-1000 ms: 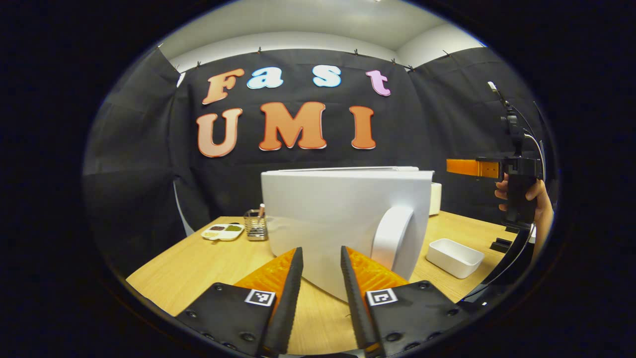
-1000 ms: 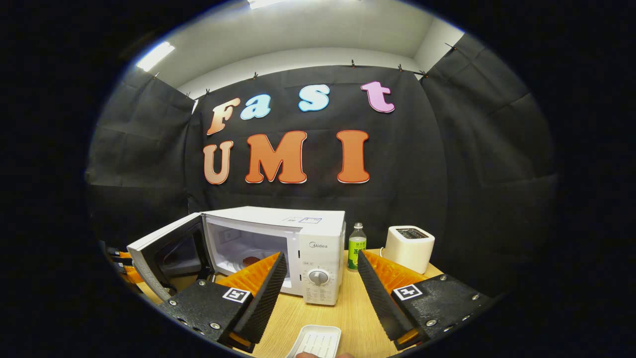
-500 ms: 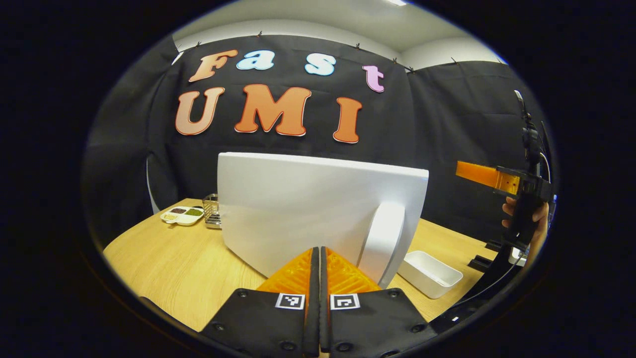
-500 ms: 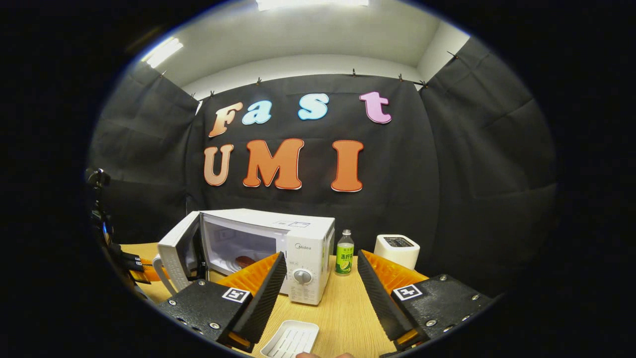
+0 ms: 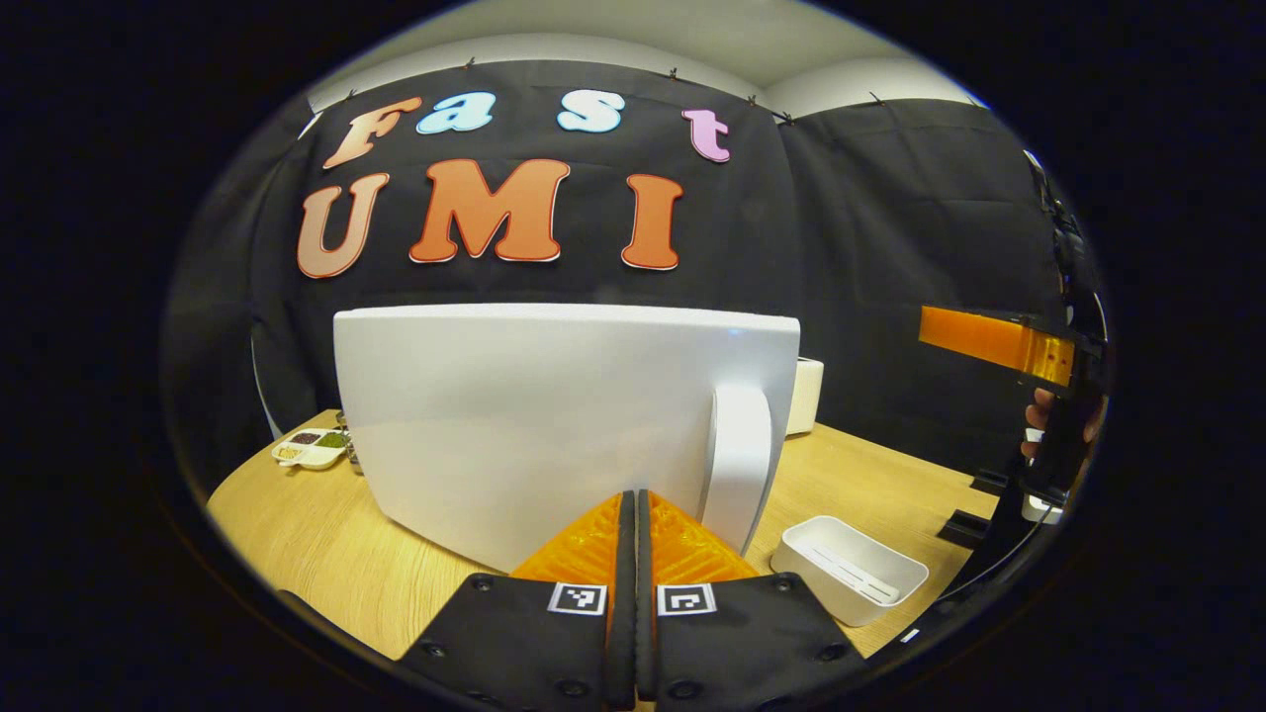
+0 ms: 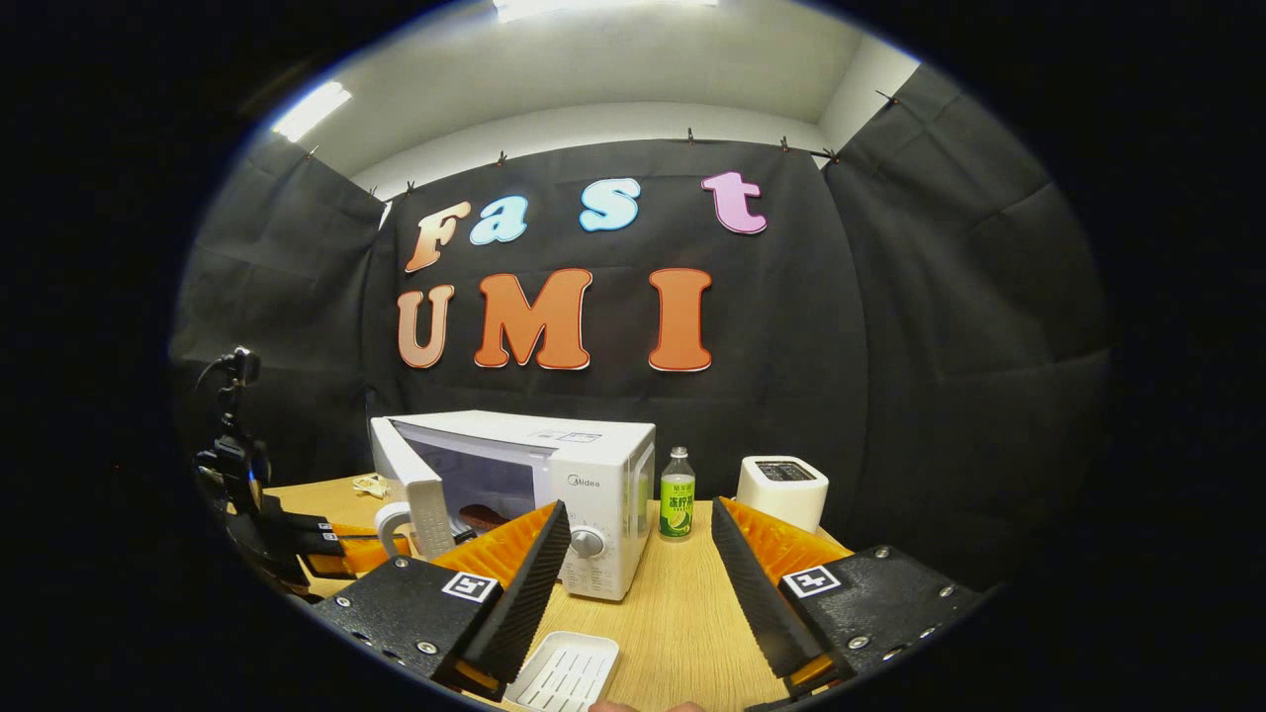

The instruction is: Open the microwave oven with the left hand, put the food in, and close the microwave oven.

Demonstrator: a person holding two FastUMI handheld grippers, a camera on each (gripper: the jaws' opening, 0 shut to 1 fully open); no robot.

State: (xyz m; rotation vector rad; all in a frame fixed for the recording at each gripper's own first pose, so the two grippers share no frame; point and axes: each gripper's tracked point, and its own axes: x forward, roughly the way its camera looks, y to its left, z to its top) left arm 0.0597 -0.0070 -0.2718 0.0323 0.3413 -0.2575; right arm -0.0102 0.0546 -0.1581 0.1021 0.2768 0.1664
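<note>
Black cloth backs a wooden table (image 6: pixel 682 613) carrying a white microwave oven (image 6: pixel 584 475), its door (image 5: pixel 554 415) partly ajar, with dark food (image 6: pixel 485 516) inside. Left gripper (image 5: pixel 635 514), fingers pressed together on nothing, sits against the door's outer face beside the handle (image 5: pixel 737 455). Right gripper (image 6: pixel 638 554) hangs wide apart, empty, above a white tray (image 6: pixel 564 672). A green bottle (image 6: pixel 677 506) and a toaster (image 6: pixel 783 492) stand right of the oven.
</note>
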